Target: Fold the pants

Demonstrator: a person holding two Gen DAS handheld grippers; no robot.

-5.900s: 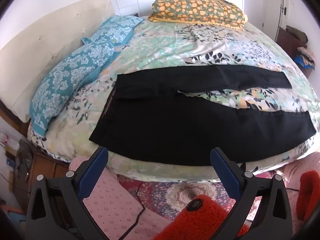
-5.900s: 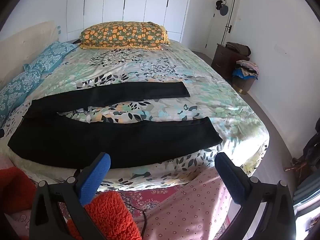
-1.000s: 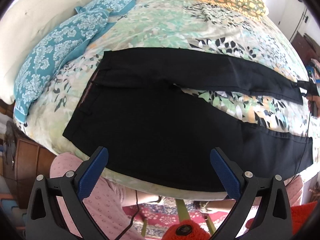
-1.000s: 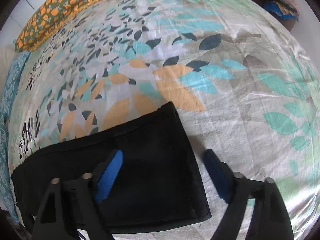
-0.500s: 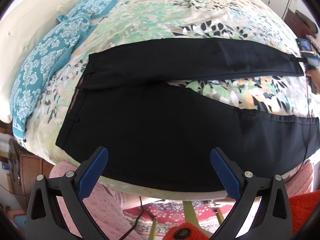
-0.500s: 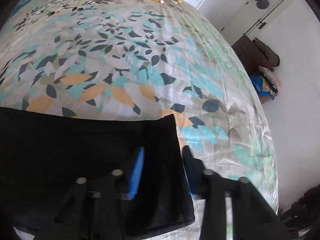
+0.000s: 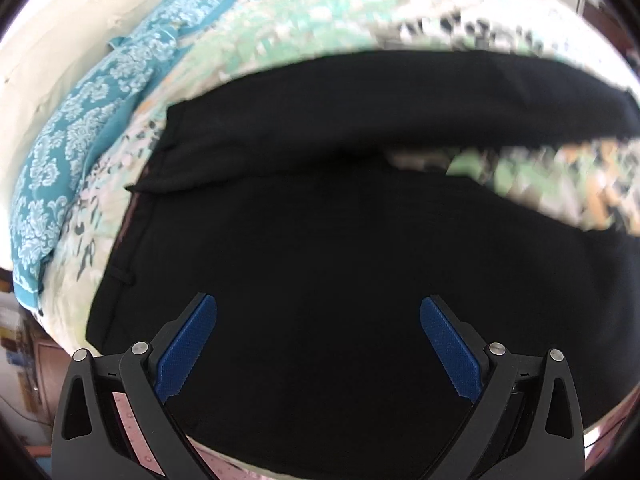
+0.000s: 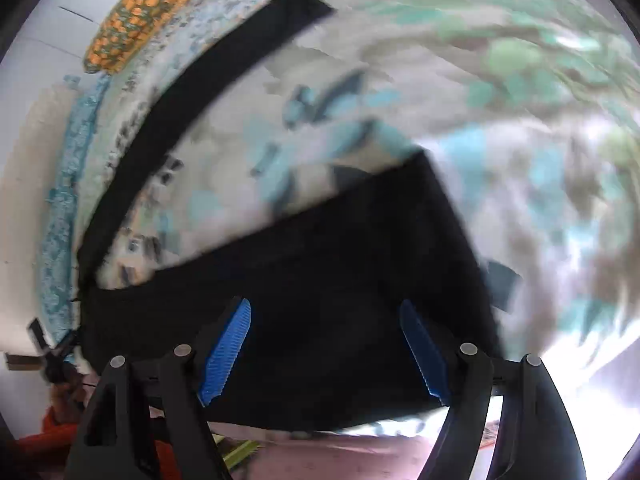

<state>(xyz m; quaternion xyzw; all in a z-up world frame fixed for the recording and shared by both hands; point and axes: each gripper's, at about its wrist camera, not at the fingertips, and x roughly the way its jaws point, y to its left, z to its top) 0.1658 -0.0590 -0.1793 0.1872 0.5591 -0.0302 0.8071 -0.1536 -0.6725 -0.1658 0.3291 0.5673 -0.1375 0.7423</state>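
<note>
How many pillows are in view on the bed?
2: a teal pillow by the headboard, and an orange pillow at the bed's far side. Blur may hide more.

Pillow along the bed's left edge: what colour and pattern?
Teal with a white floral print; the pillow shows best in the left wrist view.

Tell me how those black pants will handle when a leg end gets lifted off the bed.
Probably floppy: the black pants lie flat, following the floral bedspread with no stiffness showing. Only the pinched part will likely rise, the rest trailing and dragging. The legs are long and spread apart, so they may sag between the open left hand-held gripper and right hand-held gripper.
</note>
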